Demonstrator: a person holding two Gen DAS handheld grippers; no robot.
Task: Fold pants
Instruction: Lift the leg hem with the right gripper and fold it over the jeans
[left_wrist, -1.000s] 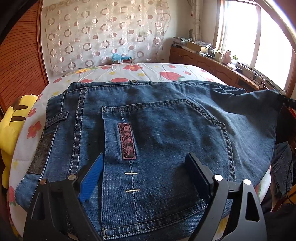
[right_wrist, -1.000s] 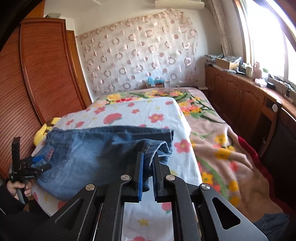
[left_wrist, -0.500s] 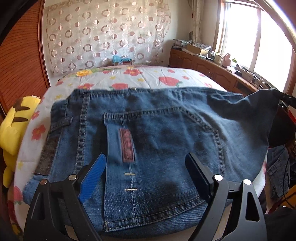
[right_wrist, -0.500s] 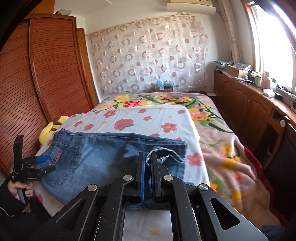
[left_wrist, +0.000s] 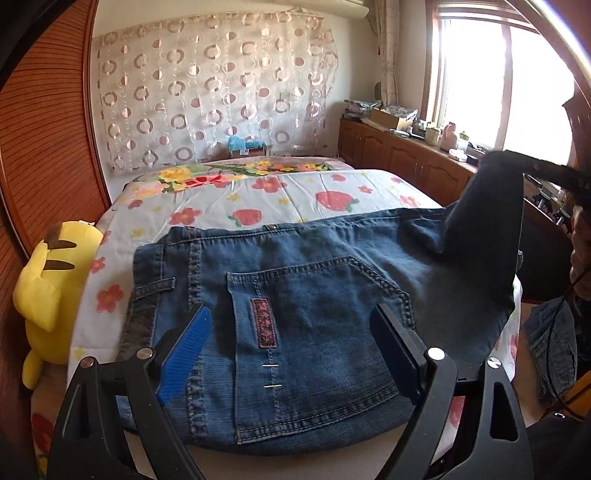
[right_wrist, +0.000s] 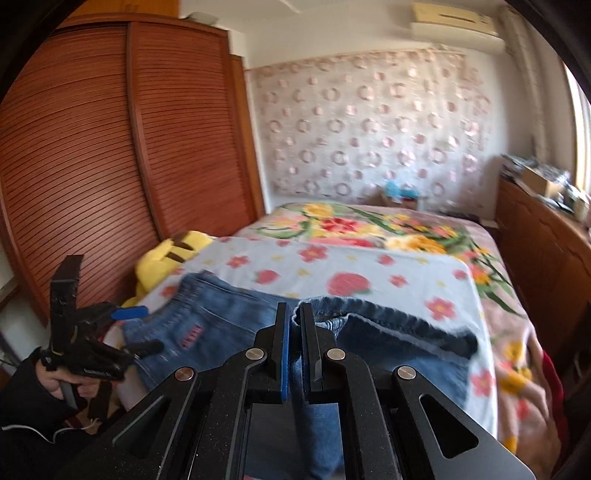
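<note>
- The blue denim pants (left_wrist: 295, 302) lie on the bed with the white flowered sheet (left_wrist: 303, 192), waist part flat, back pocket and a small pink label facing up.
- The left gripper (left_wrist: 291, 343) hangs just above the back pocket; its two fingers stand wide apart, one blue pad on each side of the label, and nothing is between them.
- In the right wrist view the left gripper (right_wrist: 136, 328) is seen at the waist end of the pants, held by a hand in a dark sleeve (right_wrist: 48, 380).
- The right gripper (right_wrist: 293, 321) is clamped on the hem end of a pant leg; the cloth sits between the two closed fingers and is lifted off the sheet.
- From the left wrist view this lifted leg end rises as a dark peak at the right edge of the bed.
- A yellow plush toy (left_wrist: 51, 288) rests at the left side of the bed, beside the brown slatted wardrobe door (right_wrist: 110, 147).
</note>
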